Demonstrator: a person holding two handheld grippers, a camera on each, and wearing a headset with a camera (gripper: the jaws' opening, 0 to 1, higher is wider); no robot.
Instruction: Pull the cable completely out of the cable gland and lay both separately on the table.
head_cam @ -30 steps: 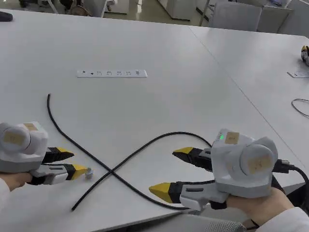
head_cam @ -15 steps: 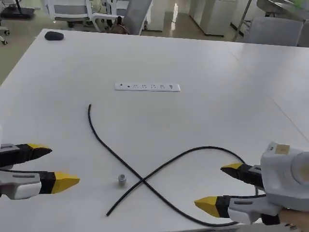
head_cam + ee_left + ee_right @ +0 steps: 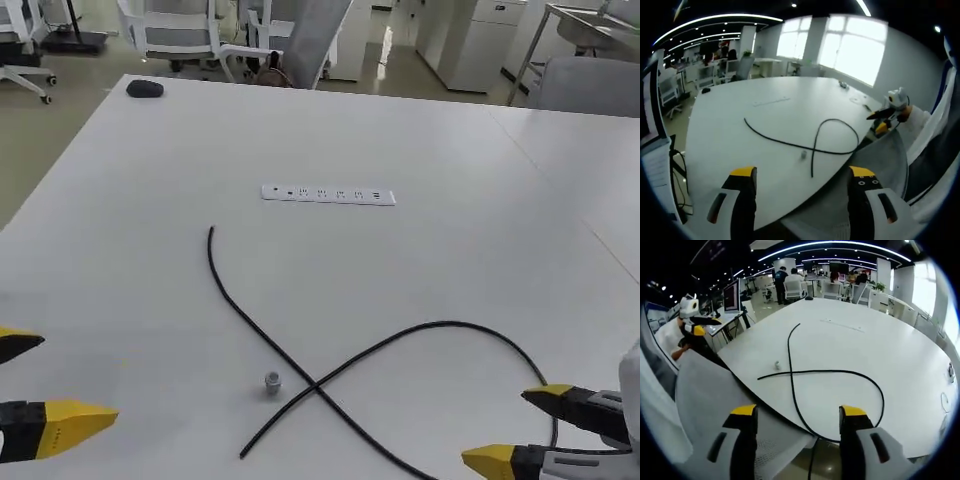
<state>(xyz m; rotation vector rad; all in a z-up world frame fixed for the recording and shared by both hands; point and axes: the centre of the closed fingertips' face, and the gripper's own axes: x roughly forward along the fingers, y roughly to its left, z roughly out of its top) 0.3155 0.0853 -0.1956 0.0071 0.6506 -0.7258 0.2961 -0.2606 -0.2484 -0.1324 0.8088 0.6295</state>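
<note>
A second ago my left tongs had their tips right at the cable gland. Now I have drawn them back to the near left edge of the table, and the gland lies alone on the white top, just left of where the cable crosses over itself, close to the cable but not on it. The cable looks to keep the same loose loop as before: one end points toward the power strip, the other toward me. My right tongs have also backed off to the near right edge, farther out than a second ago. Both pairs sit low at the table's edge, tips turned inward toward each other, well apart from gland and cable. Each gripper view shows its yellow-tipped jaws spread wide with nothing between them, so I hold neither piece.
</note>
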